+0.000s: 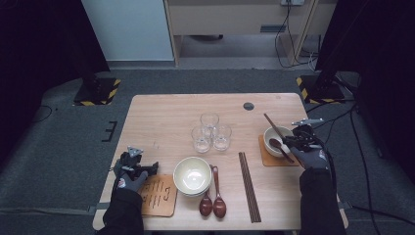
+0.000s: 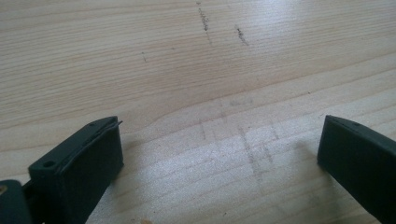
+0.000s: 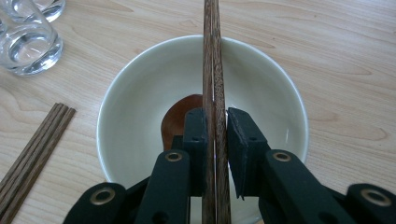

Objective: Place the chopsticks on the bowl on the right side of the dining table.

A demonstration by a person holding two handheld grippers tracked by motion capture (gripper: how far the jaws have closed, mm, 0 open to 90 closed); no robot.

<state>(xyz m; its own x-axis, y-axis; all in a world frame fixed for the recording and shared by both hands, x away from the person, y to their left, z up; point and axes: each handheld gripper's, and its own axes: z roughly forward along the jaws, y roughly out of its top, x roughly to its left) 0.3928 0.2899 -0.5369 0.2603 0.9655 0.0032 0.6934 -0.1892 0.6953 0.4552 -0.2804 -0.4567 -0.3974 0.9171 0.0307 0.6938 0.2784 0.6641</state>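
Right gripper view, right claw clenched on chopsticks over bowl, left claw released.

worktop pale wood grain | bowl beside the glasses cream-white | chopsticks across that bowl dark brown | spoon inside it reddish brown | mat under it orange | glasses clear | right tongs black | card left of the glasses tan, dark marks, perhaps writing
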